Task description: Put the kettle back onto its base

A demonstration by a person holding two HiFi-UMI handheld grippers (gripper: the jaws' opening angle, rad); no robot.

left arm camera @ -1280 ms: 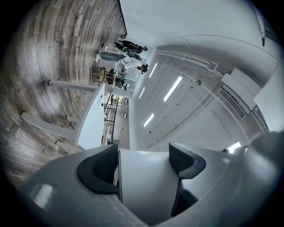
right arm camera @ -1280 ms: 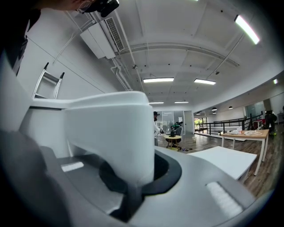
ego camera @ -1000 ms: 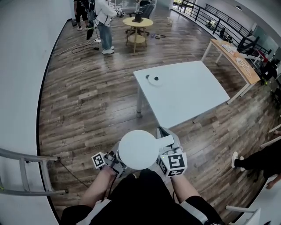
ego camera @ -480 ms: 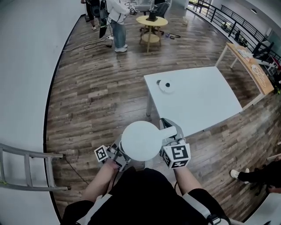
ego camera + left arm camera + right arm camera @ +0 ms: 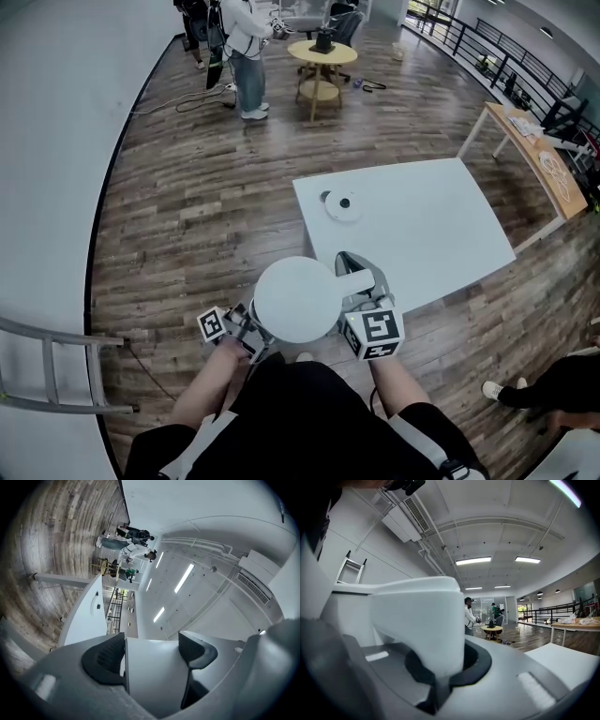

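You have the white kettle (image 5: 295, 300) up in the air between both tools, close in front of your body and above the wooden floor (image 5: 187, 216), just short of the near edge of the white bench (image 5: 422, 234). From the head view only its round lid side shows, with the handle (image 5: 356, 276) sticking out toward the bench.

Your left tool (image 5: 248, 333) comes in from the lower left. In the left gripper view its two dark ribbed pads (image 5: 105, 656) sit on either side of a smooth white part of the kettle (image 5: 152, 677) and close against it, so this tool has a grip on the kettle.

Your right tool (image 5: 361, 298) comes in from the right. In the right gripper view its jaws are nearly together, pinched on the kettle's white handle (image 5: 422, 620), which fills the gap between them.

The base (image 5: 343, 206), a low round white disc with a dark centre, lies on the bench near its far left corner, well apart from the kettle. Nothing stands on it.

Farther off across the room, a person (image 5: 246, 52) stands beside a small round wooden table (image 5: 322, 49). A metal ladder (image 5: 56, 375) lies along the curved wall at your left.
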